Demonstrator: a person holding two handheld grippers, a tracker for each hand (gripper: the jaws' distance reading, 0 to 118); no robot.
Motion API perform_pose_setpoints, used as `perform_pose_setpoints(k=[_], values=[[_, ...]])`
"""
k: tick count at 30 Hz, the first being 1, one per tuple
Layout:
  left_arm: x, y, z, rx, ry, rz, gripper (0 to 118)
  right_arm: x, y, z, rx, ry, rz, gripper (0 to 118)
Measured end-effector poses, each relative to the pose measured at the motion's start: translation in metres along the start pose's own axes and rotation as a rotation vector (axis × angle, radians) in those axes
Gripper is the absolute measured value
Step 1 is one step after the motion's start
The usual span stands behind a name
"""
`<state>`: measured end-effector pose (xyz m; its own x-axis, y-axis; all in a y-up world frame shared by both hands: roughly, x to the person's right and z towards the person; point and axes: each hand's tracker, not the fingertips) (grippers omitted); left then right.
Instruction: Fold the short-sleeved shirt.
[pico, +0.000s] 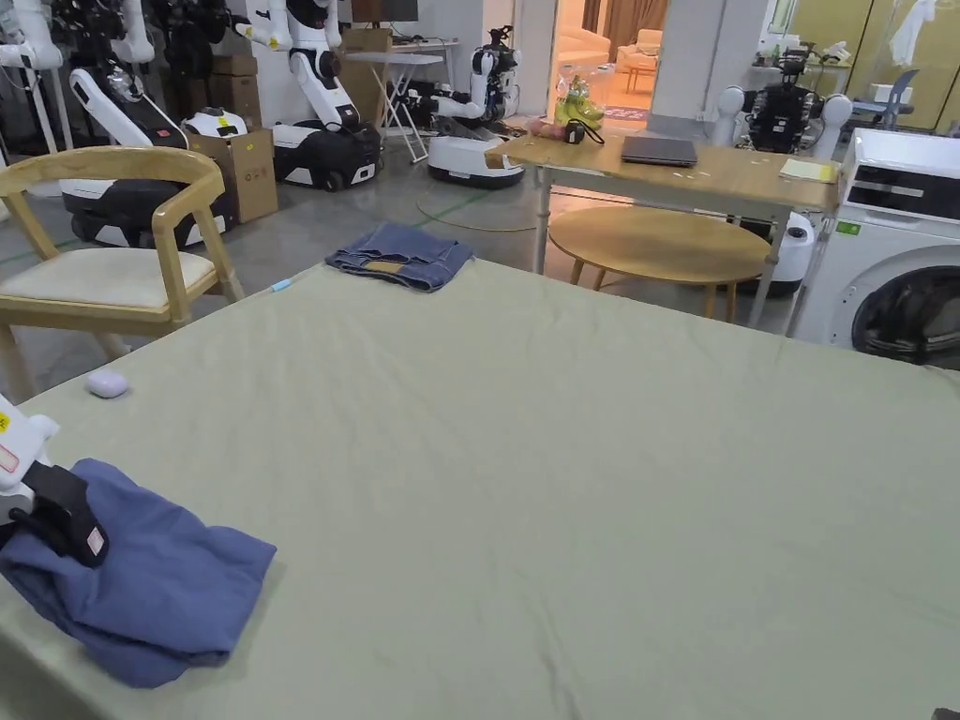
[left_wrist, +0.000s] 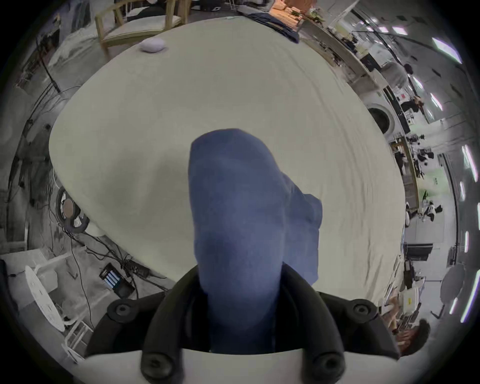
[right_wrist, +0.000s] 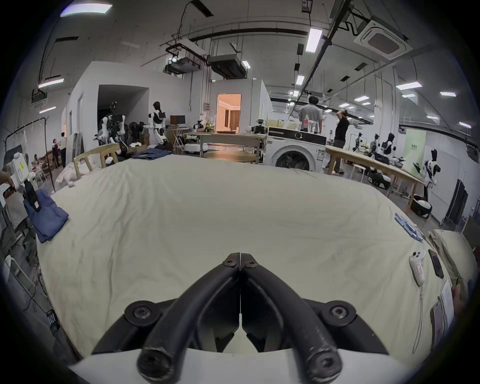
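The blue short-sleeved shirt (pico: 155, 586) lies bunched in a heap at the near left corner of the pale green table (pico: 562, 450). My left gripper (pico: 67, 527) rests on the heap's left side, shut on a fold of it. In the left gripper view the blue cloth (left_wrist: 233, 207) rises between the two black jaws and hides their tips. In the right gripper view the shirt (right_wrist: 46, 220) sits far off to the left with the left gripper (right_wrist: 30, 198) on it. My right gripper (right_wrist: 240, 259) is shut with nothing in it, low over the table's near side.
Folded jeans (pico: 401, 255) lie at the table's far edge. A small white object (pico: 107, 382) sits near the left edge, beside a wooden chair (pico: 112, 272). A white controller (right_wrist: 417, 269) and a dark phone (right_wrist: 436, 263) lie at the right edge. A washing machine (pico: 891, 272) stands beyond.
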<state>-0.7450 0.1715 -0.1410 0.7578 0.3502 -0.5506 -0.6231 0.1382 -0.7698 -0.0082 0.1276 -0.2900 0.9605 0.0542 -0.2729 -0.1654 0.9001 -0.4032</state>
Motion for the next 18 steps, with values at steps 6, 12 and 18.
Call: perform_pose_setpoints(k=[6, 12, 18], values=[[0.001, -0.001, 0.034, 0.111, 0.186, -0.042, 71, -0.001, -0.001, -0.002, -0.012, 0.009, 0.007, 0], [0.027, -0.014, 0.04, 0.198, 0.18, -0.148, 72, -0.004, -0.005, -0.006, -0.023, 0.033, -0.005, 0], [0.077, -0.041, -0.018, 0.251, 0.085, -0.242, 72, 0.002, -0.003, -0.002, -0.017, 0.044, -0.025, 0]])
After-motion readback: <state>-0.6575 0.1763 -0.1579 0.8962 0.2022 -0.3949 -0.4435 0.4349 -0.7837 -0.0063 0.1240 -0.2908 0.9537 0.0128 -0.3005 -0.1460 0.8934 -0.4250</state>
